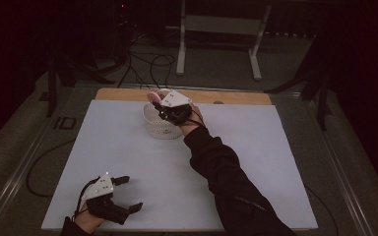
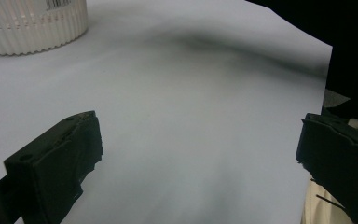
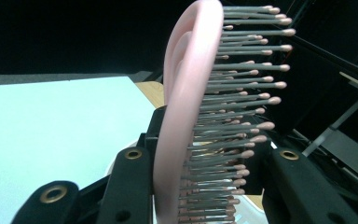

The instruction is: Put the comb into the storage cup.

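Observation:
A pink hairbrush (image 1: 153,95) with grey bristles is clamped in my right gripper (image 1: 158,103), held just above the far rim of a white ribbed basket (image 1: 158,127) at the far middle of the table. In the right gripper view the hairbrush (image 3: 186,107) stands upright between the jaws of my right gripper (image 3: 205,182), bristles pointing right. My left gripper (image 1: 131,193) rests open near the front left corner with nothing in it. In the left gripper view my left gripper (image 2: 200,158) has its jaws wide apart over bare sheet, and the basket (image 2: 28,28) sits far off at the upper left.
A white sheet (image 1: 128,162) covers the table, with a strip of wood (image 1: 236,97) showing along the far edge. A dark sleeve (image 1: 221,167) crosses the right half. Behind the table, a metal stand (image 1: 216,29) and cables (image 1: 147,64) are on the floor.

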The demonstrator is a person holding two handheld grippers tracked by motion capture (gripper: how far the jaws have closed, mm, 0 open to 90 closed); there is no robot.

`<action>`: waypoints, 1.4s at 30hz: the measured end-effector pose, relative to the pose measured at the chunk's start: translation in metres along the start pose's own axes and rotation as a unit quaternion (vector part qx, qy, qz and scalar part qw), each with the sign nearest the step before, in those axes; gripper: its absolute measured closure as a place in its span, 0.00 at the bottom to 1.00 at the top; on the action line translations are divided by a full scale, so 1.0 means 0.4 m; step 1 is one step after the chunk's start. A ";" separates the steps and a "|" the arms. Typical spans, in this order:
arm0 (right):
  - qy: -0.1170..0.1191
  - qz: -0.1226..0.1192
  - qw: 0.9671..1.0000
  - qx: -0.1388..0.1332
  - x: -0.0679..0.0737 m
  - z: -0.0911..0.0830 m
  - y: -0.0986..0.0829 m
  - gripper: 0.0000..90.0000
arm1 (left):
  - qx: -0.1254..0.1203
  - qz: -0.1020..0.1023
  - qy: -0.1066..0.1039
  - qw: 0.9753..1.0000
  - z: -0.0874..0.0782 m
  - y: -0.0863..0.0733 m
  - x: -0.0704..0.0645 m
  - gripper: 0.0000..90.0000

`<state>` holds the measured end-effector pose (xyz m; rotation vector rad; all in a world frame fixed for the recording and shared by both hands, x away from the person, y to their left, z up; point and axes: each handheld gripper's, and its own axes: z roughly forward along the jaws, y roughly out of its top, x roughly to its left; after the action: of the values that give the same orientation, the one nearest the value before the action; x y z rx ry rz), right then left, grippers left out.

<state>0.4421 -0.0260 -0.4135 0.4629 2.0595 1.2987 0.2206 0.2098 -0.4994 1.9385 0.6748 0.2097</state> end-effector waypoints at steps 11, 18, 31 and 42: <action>-0.001 -0.026 1.000 0.014 0.024 0.018 -0.016 0.72 | 0.001 0.000 -0.001 1.000 0.000 0.000 -0.001 0.00; -0.004 -0.045 0.999 0.019 0.039 0.028 -0.028 0.72 | 0.002 0.002 0.000 1.000 0.000 -0.001 0.000 0.00; 0.008 -0.065 0.998 0.017 0.078 0.033 -0.034 0.70 | 0.007 0.001 -0.002 1.000 0.003 -0.002 -0.001 0.00; 0.013 -0.073 0.997 0.015 0.107 0.035 -0.041 0.68 | 0.009 0.001 -0.005 1.000 0.003 -0.002 -0.002 0.00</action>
<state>0.4215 0.0015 -0.4467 0.3038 2.0947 1.1956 0.2203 0.2087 -0.5007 1.9572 0.6704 0.1958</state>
